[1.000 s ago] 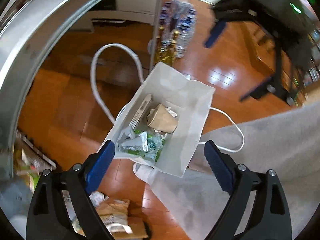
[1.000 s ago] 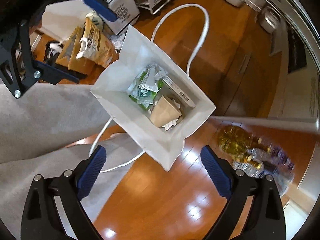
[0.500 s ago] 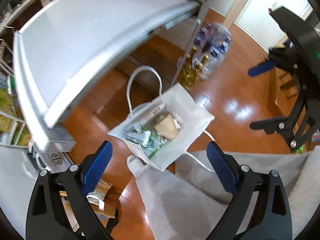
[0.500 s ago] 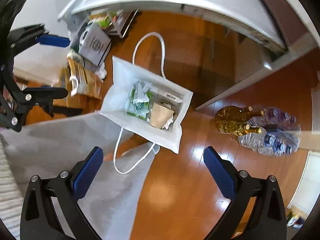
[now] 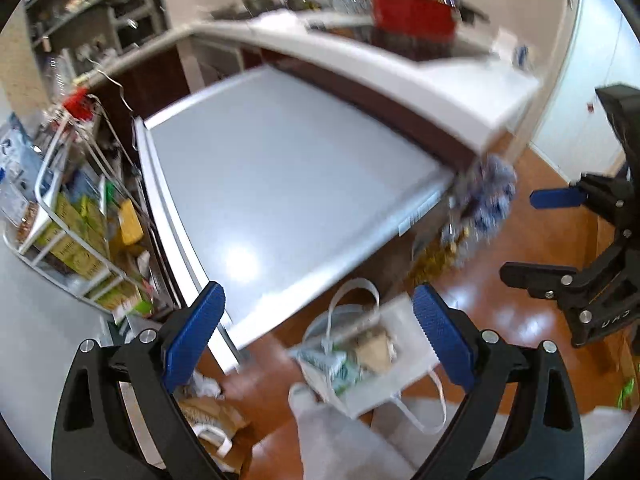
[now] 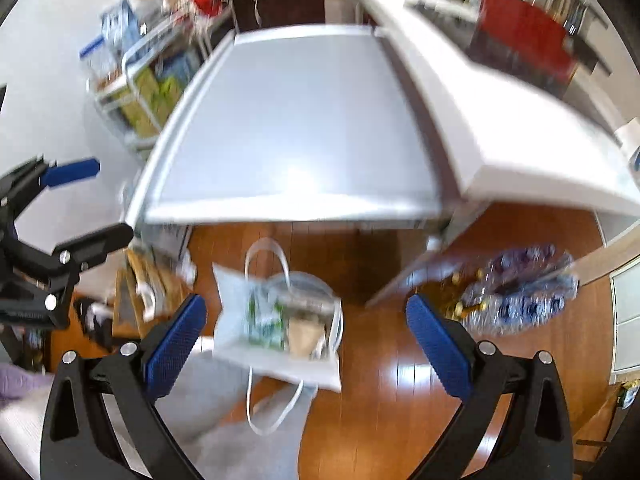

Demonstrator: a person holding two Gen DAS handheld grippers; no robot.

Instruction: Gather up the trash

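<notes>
Left gripper (image 5: 318, 328): jaws wide apart, nothing between the blue pads. Right gripper (image 6: 306, 330): jaws likewise apart and empty.

White paper bag (image 6: 276, 344): on the wooden floor (image 6: 400, 380) beneath both grippers, open-topped, with handles; holds green-and-white wrappers (image 6: 262, 322) and a brown paper cup (image 6: 306, 332). A person's grey-clad leg (image 5: 340, 440) touches it.

Grey table (image 5: 280, 184): beyond the bag, top bare. White counter (image 6: 500, 120) adjoins it.

Bottles (image 6: 520, 292): on the floor beside the table.

Wire cart (image 5: 68, 236): stocked with boxes.

Writing: blurred, unreadable.
</notes>
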